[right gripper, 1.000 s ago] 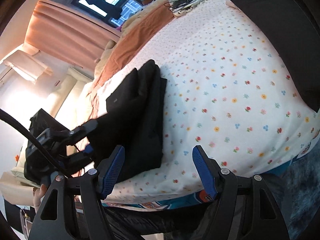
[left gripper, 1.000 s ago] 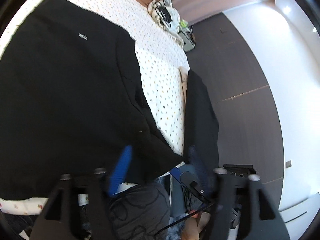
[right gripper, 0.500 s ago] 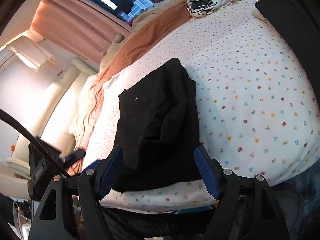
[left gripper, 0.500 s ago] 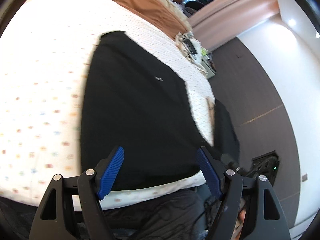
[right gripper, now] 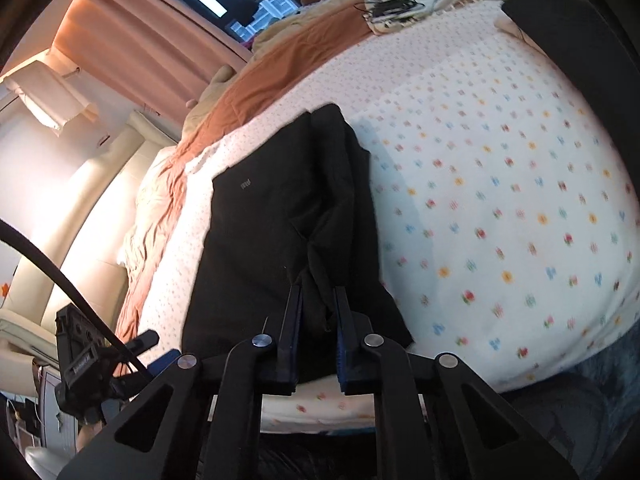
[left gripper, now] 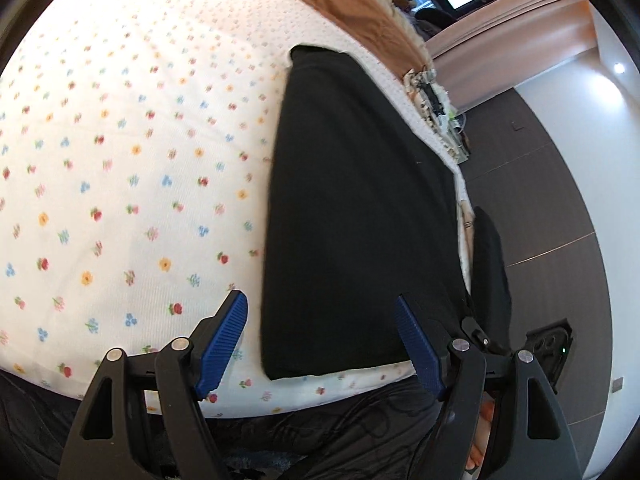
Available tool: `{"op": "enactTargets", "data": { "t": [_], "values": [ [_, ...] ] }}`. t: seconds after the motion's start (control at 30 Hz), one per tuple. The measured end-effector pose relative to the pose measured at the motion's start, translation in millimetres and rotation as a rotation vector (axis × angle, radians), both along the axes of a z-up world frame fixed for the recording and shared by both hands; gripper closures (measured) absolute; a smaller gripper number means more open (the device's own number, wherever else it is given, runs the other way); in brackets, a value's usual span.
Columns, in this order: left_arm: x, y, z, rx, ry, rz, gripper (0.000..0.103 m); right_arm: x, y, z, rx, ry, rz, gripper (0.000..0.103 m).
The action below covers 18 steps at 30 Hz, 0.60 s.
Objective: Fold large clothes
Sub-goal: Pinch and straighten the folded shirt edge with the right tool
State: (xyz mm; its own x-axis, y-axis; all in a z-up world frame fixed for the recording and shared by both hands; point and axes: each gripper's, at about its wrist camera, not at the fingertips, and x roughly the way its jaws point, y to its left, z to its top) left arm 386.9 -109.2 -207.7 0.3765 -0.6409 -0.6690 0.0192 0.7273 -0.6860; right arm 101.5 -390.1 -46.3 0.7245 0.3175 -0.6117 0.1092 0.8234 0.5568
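Right gripper (right gripper: pixel 317 300): jaws have just been closing, now pinched on a raised fold of the black garment (right gripper: pixel 280 232) at its near edge. Left gripper (left gripper: pixel 320 320): jaws wide, nothing gripped; the garment's near left corner sits between the blue pads (left gripper: pixel 224 336), not touched. Garment lies folded on the floral bedsheet (left gripper: pixel 120 184), near the bed's front edge. No containers in view.

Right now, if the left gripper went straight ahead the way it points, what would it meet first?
Most likely the black garment lying on the flowered bed sheet. The left gripper, jaws open and empty, frames the garment's near edge. Depth is unclear, so it might land on the sheet just short of that edge.
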Motion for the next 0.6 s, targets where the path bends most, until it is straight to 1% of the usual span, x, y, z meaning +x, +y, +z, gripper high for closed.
{"op": "enactTargets", "data": {
  "t": [0.13, 0.2, 0.3, 0.4, 0.43, 0.47, 0.5, 0.57, 0.6],
  "values": [
    [4.1, -9.8, -19.5, 0.002, 0.035, -0.015, 0.027, -5.0, -9.9, -20.6, 0.023, 0.038, -0.026, 0.095],
    [4.1, -14.3, -23.9, -0.008, 0.041, -0.026, 0.027, -4.2, -12.0, -29.2, 0.030, 0.060, -0.031, 0.095],
    [6.4, -17.6, -22.9, 0.000, 0.034, -0.038, 0.027, -3.4, -12.9, -34.7, 0.037, 0.074, -0.038, 0.095],
    [14.5, -17.5, -19.3, 0.013, 0.029, -0.035, 0.027, -2.3, -17.7, -36.1, 0.074, 0.080, -0.034, 0.094],
    [16.9, -17.9, -18.3, 0.014, 0.027, -0.032, 0.027, -2.2, -20.0, -35.4, 0.090, 0.084, -0.027, 0.093],
    [17.8, -17.6, -17.0, 0.014, 0.025, -0.031, 0.027, -2.7, -21.4, -32.2, 0.101, 0.086, -0.021, 0.089],
    [20.3, -16.6, -16.9, 0.013, 0.025, -0.029, 0.027, -2.6, -22.5, -27.3, 0.099, 0.091, -0.017, 0.084],
    [24.8, -15.5, -18.0, 0.002, 0.032, -0.020, 0.027, -0.9, -24.6, -18.5, 0.094, 0.092, -0.003, 0.080],
    [27.5, -14.4, -19.0, -0.002, 0.036, -0.015, 0.027, 1.7, -25.1, -12.0, 0.095, 0.083, 0.012, 0.076]
  ]
}}
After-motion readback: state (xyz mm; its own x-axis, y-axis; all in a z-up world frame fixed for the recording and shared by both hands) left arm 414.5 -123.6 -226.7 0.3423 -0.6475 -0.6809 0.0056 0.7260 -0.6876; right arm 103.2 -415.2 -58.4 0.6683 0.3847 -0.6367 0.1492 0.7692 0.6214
